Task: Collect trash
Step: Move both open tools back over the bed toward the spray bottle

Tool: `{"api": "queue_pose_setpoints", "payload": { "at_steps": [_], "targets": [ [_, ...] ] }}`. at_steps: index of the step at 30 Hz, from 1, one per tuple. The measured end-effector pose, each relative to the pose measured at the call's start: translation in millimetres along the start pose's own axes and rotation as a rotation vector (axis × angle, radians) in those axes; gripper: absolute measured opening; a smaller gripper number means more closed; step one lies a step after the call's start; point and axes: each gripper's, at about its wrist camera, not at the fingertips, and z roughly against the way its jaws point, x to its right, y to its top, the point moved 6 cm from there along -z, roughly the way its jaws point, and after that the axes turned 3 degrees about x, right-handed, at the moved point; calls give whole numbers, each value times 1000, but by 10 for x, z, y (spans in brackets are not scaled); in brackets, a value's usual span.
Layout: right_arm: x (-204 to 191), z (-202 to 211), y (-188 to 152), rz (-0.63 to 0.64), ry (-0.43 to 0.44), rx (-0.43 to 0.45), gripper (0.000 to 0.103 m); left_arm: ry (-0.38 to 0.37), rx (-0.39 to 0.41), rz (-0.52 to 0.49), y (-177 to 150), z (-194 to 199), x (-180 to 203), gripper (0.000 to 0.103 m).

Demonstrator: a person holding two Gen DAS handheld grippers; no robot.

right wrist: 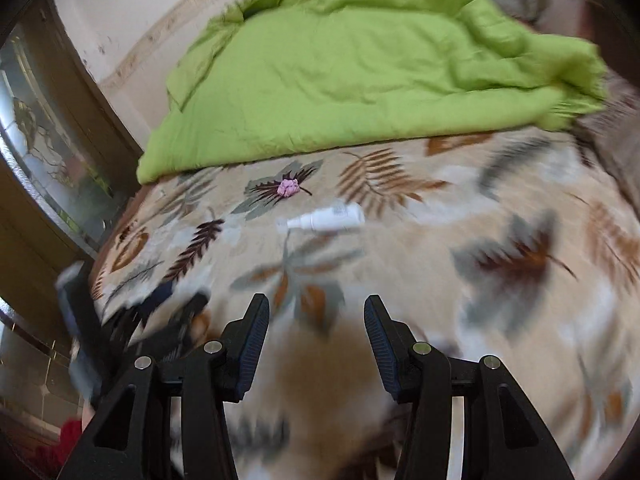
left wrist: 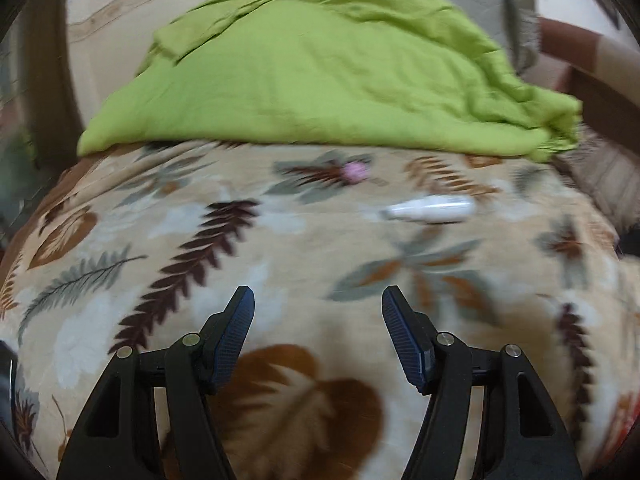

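Note:
A crumpled pink wad (left wrist: 355, 171) (right wrist: 289, 187) lies on the leaf-patterned blanket (left wrist: 280, 240) (right wrist: 420, 240), just below the green cover's edge. A white spray bottle (left wrist: 430, 209) (right wrist: 326, 218) lies on its side a little nearer and to the right of the wad. My left gripper (left wrist: 318, 300) hovers open over the blanket, well short of both, with nothing between its fingers. My right gripper (right wrist: 316, 308) is open too and holds nothing, with the bottle ahead of it. The left gripper shows as a dark blur (right wrist: 160, 320) at the right wrist view's lower left.
A rumpled green cover (left wrist: 320, 80) (right wrist: 360, 72) fills the far half of the bed. A pale wall (left wrist: 120, 40) and a dark wooden frame with patterned glass (right wrist: 44, 140) stand to the left. Grey fabric (left wrist: 500, 8) and brown furniture (left wrist: 592, 80) lie at the far right.

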Motion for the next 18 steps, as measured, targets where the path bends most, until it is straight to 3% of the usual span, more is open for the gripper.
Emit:
{"api": "queue_pose_setpoints", "payload": {
  "at_steps": [6, 9, 13, 18],
  "targets": [
    [-52, -1131, 670, 19, 45, -95, 53, 22, -44, 68, -8, -220, -190, 65],
    [22, -1566, 897, 40, 1, -117, 53, 11, -67, 80, -16, -299, -207, 65],
    [140, -1902, 856, 7, 44, -232, 53, 7, -78, 88, -17, -351, -227, 65],
    [71, -1787, 651, -51, 204, -299, 55, 4, -85, 110, 1, -394, -266, 65]
  ]
}}
